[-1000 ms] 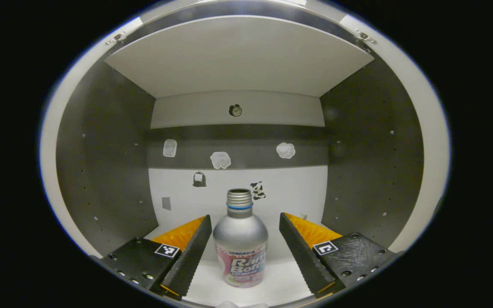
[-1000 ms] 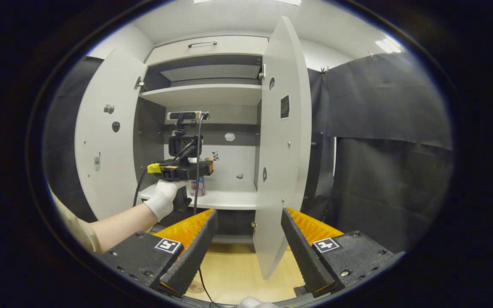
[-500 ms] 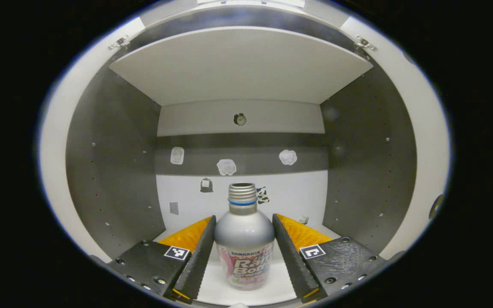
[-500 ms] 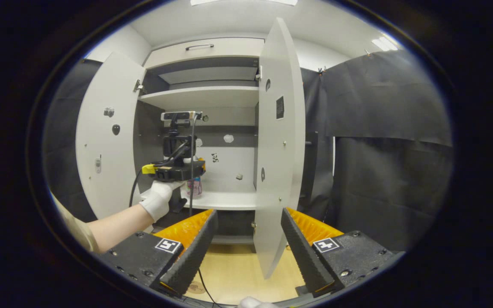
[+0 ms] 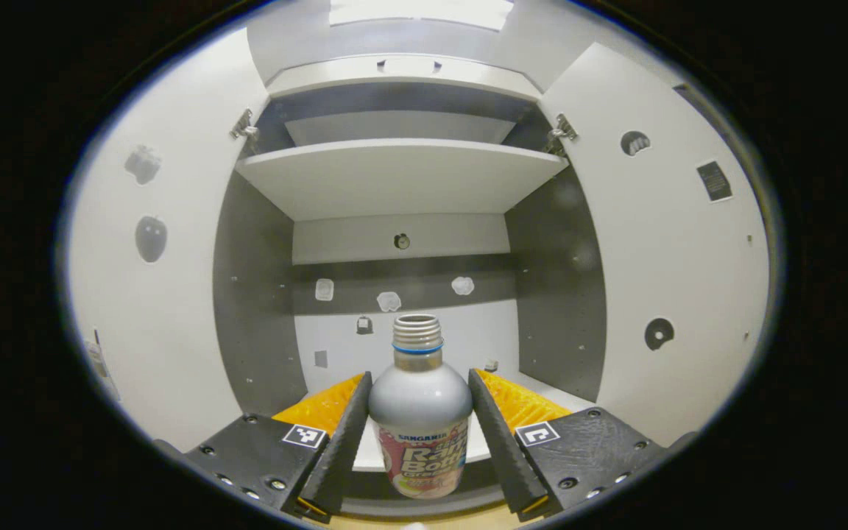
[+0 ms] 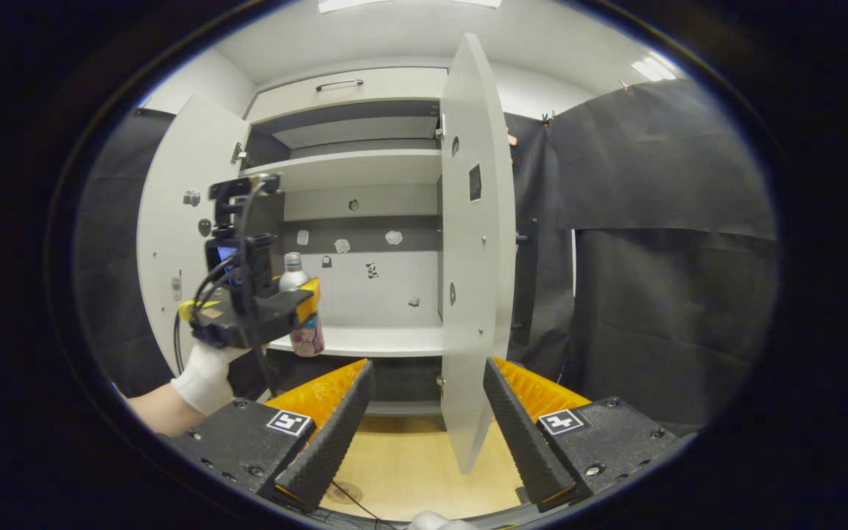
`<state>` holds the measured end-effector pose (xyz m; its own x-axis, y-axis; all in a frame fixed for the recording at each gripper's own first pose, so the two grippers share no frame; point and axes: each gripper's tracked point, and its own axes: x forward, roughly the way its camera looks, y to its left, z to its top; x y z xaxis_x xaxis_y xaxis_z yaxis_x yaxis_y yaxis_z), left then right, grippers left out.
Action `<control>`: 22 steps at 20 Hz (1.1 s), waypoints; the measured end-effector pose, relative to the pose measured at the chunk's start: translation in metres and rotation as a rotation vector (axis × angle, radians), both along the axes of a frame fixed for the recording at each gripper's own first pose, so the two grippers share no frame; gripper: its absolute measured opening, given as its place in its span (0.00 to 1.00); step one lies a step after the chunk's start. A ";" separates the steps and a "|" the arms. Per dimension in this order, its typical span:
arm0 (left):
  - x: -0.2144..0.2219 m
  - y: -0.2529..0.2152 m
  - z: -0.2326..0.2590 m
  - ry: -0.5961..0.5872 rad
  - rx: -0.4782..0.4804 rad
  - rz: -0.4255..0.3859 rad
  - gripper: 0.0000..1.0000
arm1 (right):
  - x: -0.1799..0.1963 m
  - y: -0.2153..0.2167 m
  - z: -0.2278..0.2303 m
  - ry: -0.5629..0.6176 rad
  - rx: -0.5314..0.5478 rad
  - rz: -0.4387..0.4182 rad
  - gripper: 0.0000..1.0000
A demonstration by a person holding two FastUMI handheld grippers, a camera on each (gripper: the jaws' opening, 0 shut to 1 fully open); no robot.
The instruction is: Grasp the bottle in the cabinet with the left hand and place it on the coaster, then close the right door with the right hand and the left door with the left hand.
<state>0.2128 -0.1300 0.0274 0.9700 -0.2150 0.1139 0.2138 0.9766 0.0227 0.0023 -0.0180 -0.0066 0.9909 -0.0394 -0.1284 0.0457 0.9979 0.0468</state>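
A silver bottle (image 5: pixel 419 401) with a pink label and no cap stands upright between my left gripper's (image 5: pixel 418 442) fingers, which press on both its sides. It hangs just outside the open cabinet, in front of the lower shelf. In the right gripper view the left gripper (image 6: pixel 299 303), held by a gloved hand (image 6: pixel 203 372), carries the bottle (image 6: pixel 308 338) left of the shelf's (image 6: pixel 387 342) front edge. My right gripper (image 6: pixel 424 434) is open and holds nothing, low in front of the right door (image 6: pixel 472 258), whose edge faces me. A faint round disc (image 6: pixel 347 492), perhaps the coaster, lies on the wooden surface below.
Both doors stand wide open: the left door (image 5: pixel 144 316) and the right door (image 5: pixel 674 280) flank the cabinet. An upper shelf (image 5: pixel 394 173) spans the cabinet and small stickers dot the back wall. Black cloth (image 6: pixel 652 243) hangs to the right.
My left gripper shut on the bottle, then drew back out of the cabinet with it, up and leftward in the right gripper view. The right gripper barely moved.
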 end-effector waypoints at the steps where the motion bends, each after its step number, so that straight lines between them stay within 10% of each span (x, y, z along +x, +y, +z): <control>1: -0.012 0.003 -0.004 -0.004 -0.002 -0.005 0.82 | -0.002 -0.001 -0.002 0.005 0.006 0.001 0.97; 22: -0.194 -0.014 -0.214 0.066 -0.008 -0.267 0.79 | -0.033 -0.025 -0.057 0.158 -0.028 -0.007 0.98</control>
